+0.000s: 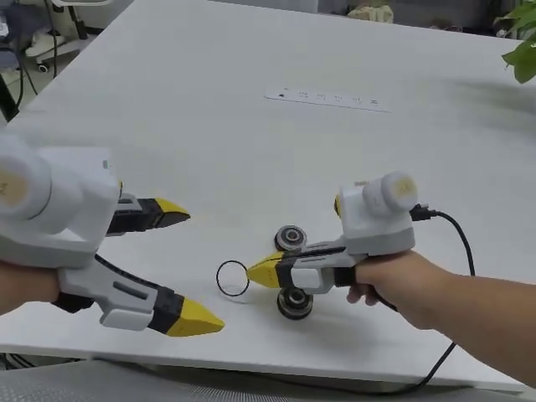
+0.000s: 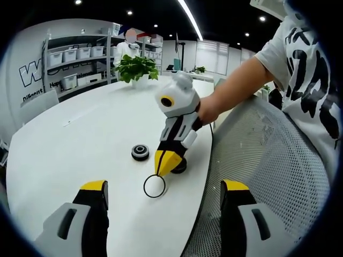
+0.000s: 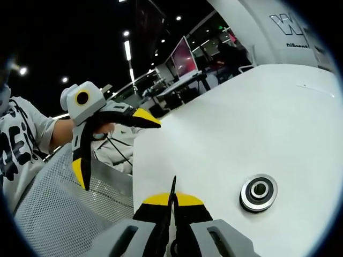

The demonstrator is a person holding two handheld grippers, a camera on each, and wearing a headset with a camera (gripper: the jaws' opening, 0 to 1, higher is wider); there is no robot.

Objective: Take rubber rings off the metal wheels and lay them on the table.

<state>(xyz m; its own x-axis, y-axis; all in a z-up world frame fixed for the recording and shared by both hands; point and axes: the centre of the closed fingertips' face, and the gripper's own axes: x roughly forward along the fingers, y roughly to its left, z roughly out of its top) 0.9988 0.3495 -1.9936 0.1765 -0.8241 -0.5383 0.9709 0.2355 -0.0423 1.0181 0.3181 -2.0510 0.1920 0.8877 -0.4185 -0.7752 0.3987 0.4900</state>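
A thin black rubber ring [image 1: 233,278] lies near the front of the white table [image 1: 251,126], and my right gripper [image 1: 256,274] is shut on its right edge. In the right gripper view the ring [image 3: 173,187] sticks out edge-on from the shut jaws [image 3: 172,202]. Two metal wheels sit by that gripper, one just behind it [image 1: 291,238] and one just in front of it [image 1: 295,303]. My left gripper [image 1: 186,264] hovers open to the left of the ring, holding nothing. In the left gripper view the ring [image 2: 154,186] lies ahead between the open jaws [image 2: 165,188].
A flush socket strip [image 1: 327,98] is set in the table further back. The right gripper's black cable [image 1: 456,251] trails off the front edge. A potted plant [image 1: 523,50] stands at the far right, and a mesh chair [image 2: 262,160] is by the table's near edge.
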